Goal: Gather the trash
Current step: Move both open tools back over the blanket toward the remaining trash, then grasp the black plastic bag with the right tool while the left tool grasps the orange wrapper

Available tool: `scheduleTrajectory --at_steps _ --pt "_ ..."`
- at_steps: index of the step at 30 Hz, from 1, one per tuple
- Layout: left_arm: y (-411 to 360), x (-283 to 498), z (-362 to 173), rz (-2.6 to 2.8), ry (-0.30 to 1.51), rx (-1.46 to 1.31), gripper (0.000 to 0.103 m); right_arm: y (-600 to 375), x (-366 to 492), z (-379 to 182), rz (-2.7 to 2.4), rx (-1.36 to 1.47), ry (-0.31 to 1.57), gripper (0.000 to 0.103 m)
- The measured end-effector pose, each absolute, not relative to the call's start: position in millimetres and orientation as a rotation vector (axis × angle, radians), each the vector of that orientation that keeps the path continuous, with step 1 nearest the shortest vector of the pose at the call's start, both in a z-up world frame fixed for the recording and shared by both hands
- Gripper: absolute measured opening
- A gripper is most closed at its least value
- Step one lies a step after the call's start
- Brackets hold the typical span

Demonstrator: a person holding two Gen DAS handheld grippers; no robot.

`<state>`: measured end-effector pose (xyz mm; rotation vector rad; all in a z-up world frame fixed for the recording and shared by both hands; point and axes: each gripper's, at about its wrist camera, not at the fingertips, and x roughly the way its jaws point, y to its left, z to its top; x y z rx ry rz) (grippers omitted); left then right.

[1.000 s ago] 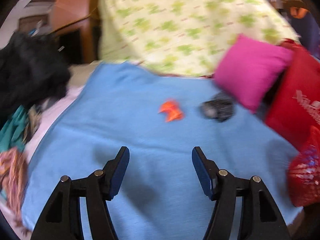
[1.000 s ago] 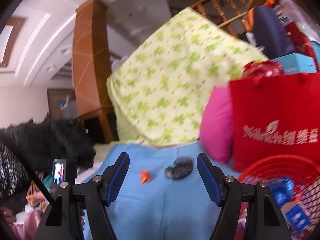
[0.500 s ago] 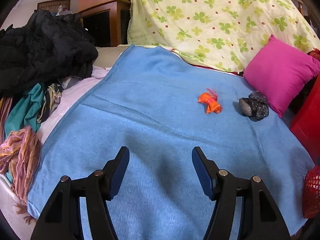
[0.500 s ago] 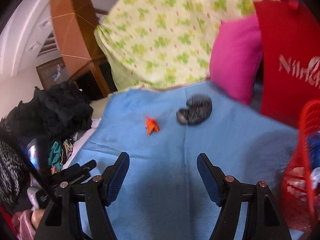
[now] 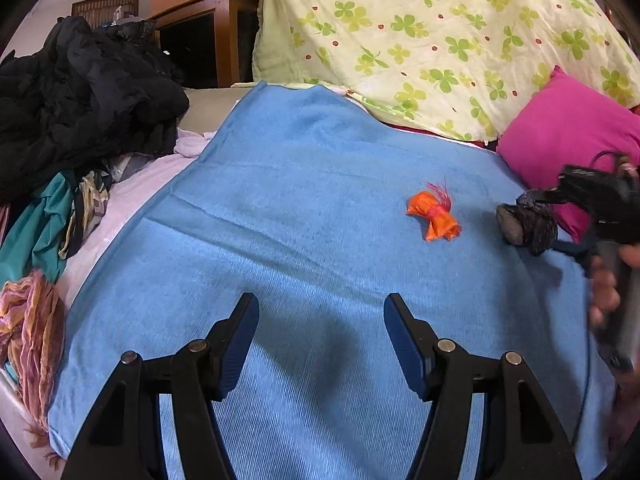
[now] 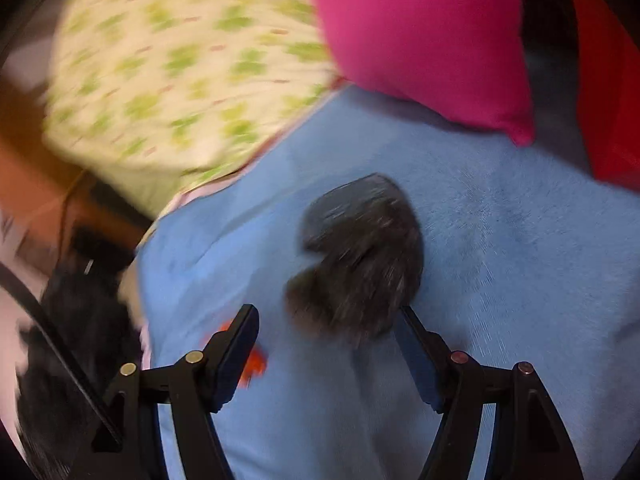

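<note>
Blue blanket (image 5: pixel 304 208) on the bed carries two pieces of trash: one dark crumpled wad (image 6: pixel 360 256) and one orange wrapper (image 5: pixel 434 216), lying near each other. Since a second ago the right gripper (image 6: pixel 326 344) has swept down to the wad, jaws apart, nothing held; pickup looks imminent. Left gripper (image 5: pixel 320 340) hovers wide, empty, short of the wrapper.

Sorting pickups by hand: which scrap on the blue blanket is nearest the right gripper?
The dark crumpled wad, beside the pink pillow, just ahead of the right gripper; the orange scrap lies farther left.
</note>
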<state>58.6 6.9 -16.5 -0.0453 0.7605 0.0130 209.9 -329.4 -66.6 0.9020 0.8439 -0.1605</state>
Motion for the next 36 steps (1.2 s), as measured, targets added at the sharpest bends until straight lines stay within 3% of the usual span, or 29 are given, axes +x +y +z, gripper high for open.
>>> scheduleTrajectory --at_steps 4,7,8,18,23,32,34,36 --pt "6.1 70.0 -8.6 0.003 0.732 -0.067 0.066 -327.2 241.3 -86.9 -0.263 0.890 0.922 0.073" --pt "7.5 77.1 -5.2 -0.005 0.715 -0.084 0.066 -313.2 247.0 -79.2 -0.296 0.747 0.895 0.046" --pt "7.9 79.7 -4.7 -0.011 0.713 -0.088 0.066 -310.8 245.0 -78.0 -0.282 0.730 0.887 0.044" --pt "-14.0 145.4 -7.8 -0.176 0.758 -0.223 0.067 -295.6 101.3 -36.3 -0.126 0.612 0.783 0.043" --pt "-53.8 203.4 -41.6 -0.212 0.869 -0.221 0.068 -289.9 37.9 -21.4 -0.070 0.517 0.714 0.043" --pt "-110.1 235.4 -75.4 -0.163 0.938 -0.111 0.068 -274.8 38.9 -21.9 0.033 0.400 0.714 0.043" --pt "-112.0 235.5 -79.9 -0.168 0.913 -0.112 0.062 -275.8 38.4 -22.3 0.044 0.405 0.717 0.043" --pt "-113.7 236.0 -80.3 -0.144 0.899 -0.071 0.034 -276.6 35.5 -20.3 0.036 0.390 0.707 0.043"
